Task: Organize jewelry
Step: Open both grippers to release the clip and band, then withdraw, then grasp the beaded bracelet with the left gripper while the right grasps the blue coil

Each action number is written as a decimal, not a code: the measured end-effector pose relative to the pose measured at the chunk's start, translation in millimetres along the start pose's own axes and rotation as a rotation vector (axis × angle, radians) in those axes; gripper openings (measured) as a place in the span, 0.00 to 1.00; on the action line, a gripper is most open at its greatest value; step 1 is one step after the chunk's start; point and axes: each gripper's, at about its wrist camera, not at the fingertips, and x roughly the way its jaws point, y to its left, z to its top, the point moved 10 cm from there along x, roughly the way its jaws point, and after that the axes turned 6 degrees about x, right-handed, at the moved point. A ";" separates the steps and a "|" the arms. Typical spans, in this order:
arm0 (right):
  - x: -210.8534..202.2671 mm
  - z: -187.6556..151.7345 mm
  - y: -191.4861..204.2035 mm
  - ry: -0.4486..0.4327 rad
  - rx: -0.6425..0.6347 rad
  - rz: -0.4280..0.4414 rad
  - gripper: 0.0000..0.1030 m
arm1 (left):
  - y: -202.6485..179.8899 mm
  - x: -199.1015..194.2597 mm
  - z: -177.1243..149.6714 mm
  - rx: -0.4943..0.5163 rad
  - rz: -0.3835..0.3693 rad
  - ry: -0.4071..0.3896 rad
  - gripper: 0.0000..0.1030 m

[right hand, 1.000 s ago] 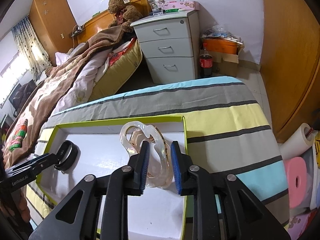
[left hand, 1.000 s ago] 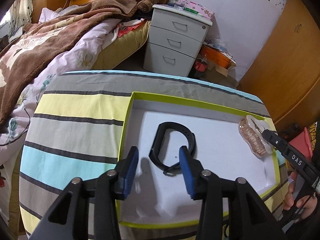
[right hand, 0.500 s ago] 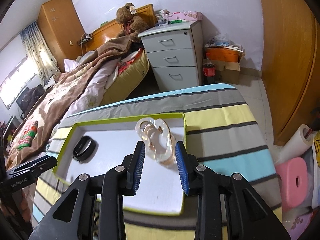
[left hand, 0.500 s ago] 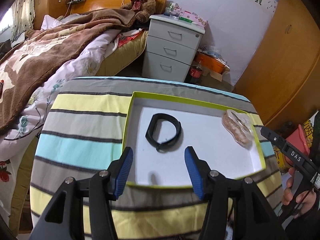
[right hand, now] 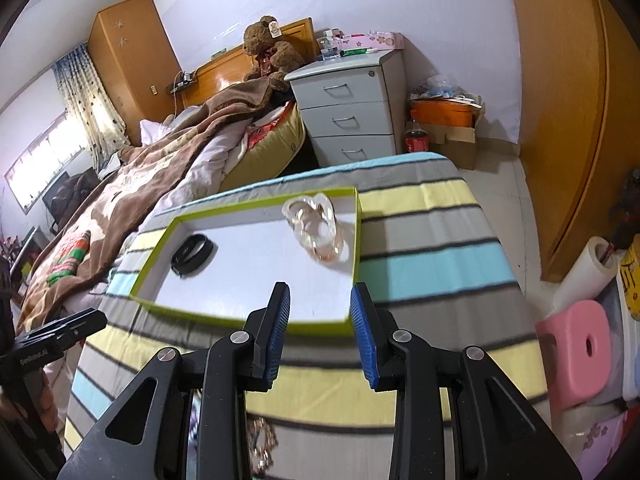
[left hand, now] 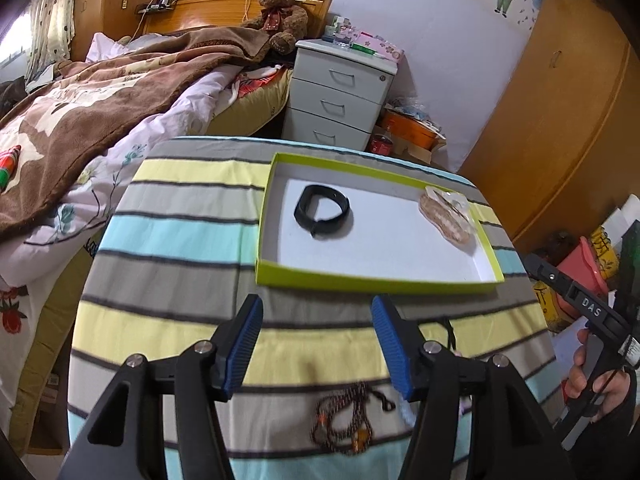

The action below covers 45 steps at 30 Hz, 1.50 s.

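Lying inside the shallow green-rimmed white box [left hand: 360,280], the black band bracelet [left hand: 323,211] and clear plastic jewelry packet [right hand: 318,228] sat well beyond both empty grippers' parted jaws.

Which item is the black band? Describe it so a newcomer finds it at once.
On the striped tablecloth lies a shallow green-edged tray with a white floor. The black band lies in its left half, a dark closed loop, unlike the clear, pinkish bracelet at the right edge.
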 end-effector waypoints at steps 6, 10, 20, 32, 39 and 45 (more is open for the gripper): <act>-13.0 -17.2 1.9 -0.005 0.000 0.013 0.32 | 1.8 -7.7 -26.0 0.000 -0.002 0.012 0.57; -18.0 -31.6 5.3 -0.002 -0.011 0.018 0.32 | -1.3 -6.9 -41.9 0.006 -0.009 0.032 0.58; -25.9 -62.9 11.0 0.019 -0.029 0.037 0.32 | -22.1 13.8 -69.7 0.080 -0.001 0.085 0.58; -27.9 -75.6 7.5 0.042 -0.020 0.043 0.32 | -32.7 31.2 -75.4 0.171 0.065 0.117 0.57; -28.2 -85.3 27.0 0.069 -0.060 0.085 0.32 | -31.2 31.5 -74.6 0.211 0.113 0.112 0.31; -27.4 -95.5 46.4 0.094 -0.087 0.111 0.32 | -23.0 28.4 -73.1 0.179 0.114 0.100 0.15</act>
